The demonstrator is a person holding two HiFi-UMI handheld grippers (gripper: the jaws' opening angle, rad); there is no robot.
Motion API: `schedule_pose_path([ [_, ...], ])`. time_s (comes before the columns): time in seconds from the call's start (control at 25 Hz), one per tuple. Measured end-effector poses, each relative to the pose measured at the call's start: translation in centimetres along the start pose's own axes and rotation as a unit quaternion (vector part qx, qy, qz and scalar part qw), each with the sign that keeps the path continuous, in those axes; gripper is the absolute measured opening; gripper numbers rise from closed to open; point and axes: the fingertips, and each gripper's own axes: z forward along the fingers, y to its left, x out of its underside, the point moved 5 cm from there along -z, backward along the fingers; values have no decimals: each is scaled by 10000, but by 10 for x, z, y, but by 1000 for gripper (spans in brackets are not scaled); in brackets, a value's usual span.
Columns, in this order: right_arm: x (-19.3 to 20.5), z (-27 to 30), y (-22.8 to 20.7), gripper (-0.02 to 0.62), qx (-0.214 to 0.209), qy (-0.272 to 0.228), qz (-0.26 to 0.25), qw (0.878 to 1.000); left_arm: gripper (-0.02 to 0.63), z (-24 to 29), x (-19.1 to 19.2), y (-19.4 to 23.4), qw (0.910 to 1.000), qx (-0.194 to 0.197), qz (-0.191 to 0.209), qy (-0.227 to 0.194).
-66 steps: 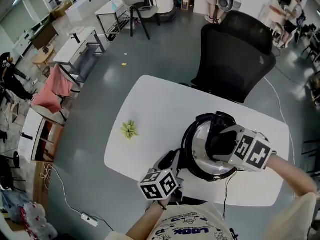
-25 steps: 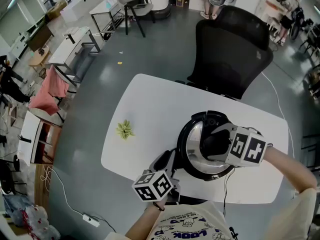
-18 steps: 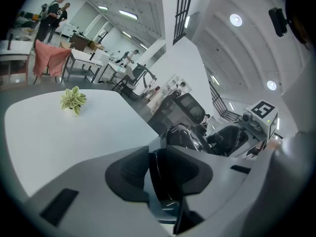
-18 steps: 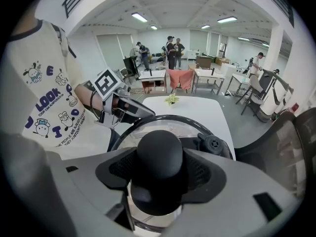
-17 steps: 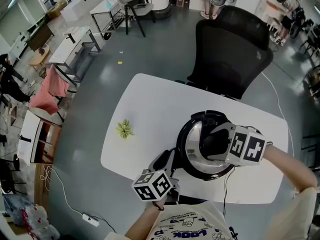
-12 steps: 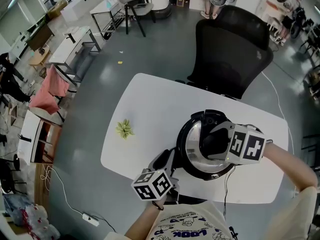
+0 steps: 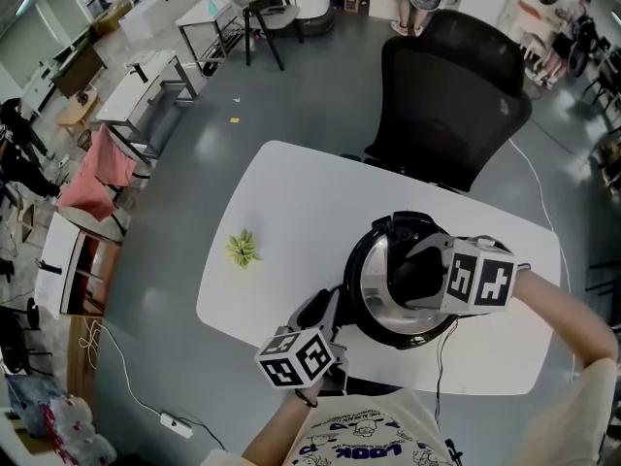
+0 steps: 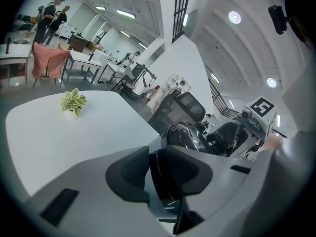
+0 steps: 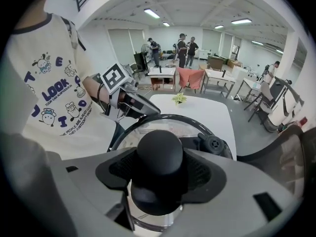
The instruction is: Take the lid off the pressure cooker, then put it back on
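1. Black knob (image 9: 159, 149) is pinched in the right gripper (image 9: 159, 174), whose marker cube (image 7: 480, 280) has rolled slightly since a second ago. The lid (image 7: 380, 284) is still seated on the pressure cooker (image 7: 361, 330), by the table's (image 7: 291, 202) near edge: probably a twist, no lift yet.
2. Only the left gripper view shows the left gripper (image 8: 160, 174) clamping the side handle (image 8: 167, 186).
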Motion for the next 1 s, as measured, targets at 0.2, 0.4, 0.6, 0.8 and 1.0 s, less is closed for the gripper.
schedule_pose_path([
  [0.2,0,-1,-1,299,-83,-84,-46,9999,117,0,-2,0,10000,-6,-7,-22],
  [0.4,-1,0,2,298,-265,-60,-420,9987,114,0,-3,1,10000,-15,0,-29],
  [0.6,-1,0,2,299,-384,69,-676,9970,112,-1,-4,1,10000,-27,-5,-53],
  [0.8,-2,0,3,301,-507,217,-995,9935,112,-1,-5,1,10000,-46,20,-57],
  [1.0,-2,0,4,301,-572,318,-1167,9910,112,-2,-4,-1,10000,-48,40,-51],
])
